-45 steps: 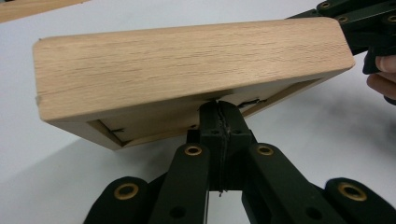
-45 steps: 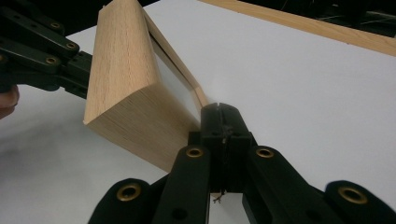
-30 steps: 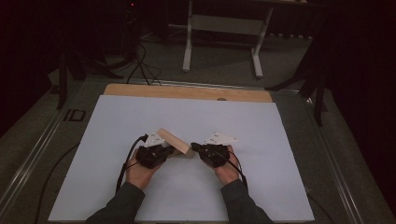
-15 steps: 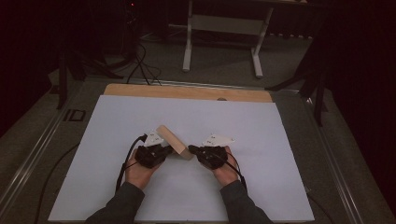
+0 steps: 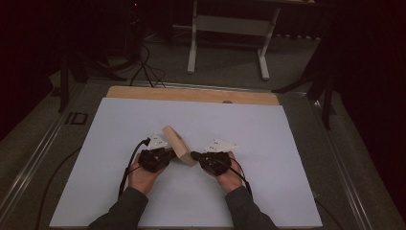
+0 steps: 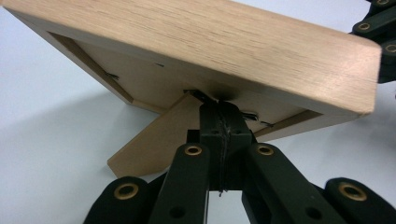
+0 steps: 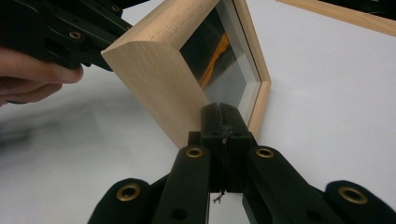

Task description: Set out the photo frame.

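I am keeping my left gripper (image 5: 168,155) clenched, its jaws pressed together with nothing between them, their tips nudging the back of the wooden picture frame (image 5: 178,145) right where the fold-out stand (image 6: 149,142) is hinged. The frame is leaning tilted on that stand directly ahead of these jaws, on the white table sheet (image 5: 268,134). My right gripper (image 5: 195,156), likewise clenched empty, is touching the frame's lower glass-side corner from the opposite side.
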The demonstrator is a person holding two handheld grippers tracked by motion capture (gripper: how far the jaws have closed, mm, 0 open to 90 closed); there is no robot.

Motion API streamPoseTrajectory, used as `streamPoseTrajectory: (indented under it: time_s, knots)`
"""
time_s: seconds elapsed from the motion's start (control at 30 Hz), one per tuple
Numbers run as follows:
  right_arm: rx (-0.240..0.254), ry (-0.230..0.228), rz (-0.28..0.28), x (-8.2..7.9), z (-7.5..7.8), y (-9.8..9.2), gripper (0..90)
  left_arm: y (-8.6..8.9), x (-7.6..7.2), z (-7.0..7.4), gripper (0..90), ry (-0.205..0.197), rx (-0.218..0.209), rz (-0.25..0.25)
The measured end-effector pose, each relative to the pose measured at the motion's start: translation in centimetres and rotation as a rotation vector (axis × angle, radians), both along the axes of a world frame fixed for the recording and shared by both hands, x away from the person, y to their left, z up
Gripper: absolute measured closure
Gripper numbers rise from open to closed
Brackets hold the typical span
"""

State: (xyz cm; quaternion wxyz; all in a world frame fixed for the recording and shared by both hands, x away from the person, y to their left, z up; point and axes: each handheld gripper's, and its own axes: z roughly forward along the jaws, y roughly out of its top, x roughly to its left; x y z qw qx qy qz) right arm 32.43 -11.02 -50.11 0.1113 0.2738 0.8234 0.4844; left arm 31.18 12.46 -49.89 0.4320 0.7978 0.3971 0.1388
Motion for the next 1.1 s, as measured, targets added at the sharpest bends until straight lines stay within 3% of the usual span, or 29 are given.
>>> streamPoseTrajectory:
  time_s: [1.1]
  knots:
    - [0.009,0.007,0.024,-0.7,-0.3,1.3,89.6,0.9,0.6,-0.5,89.3,0.025,-0.032,0.029]
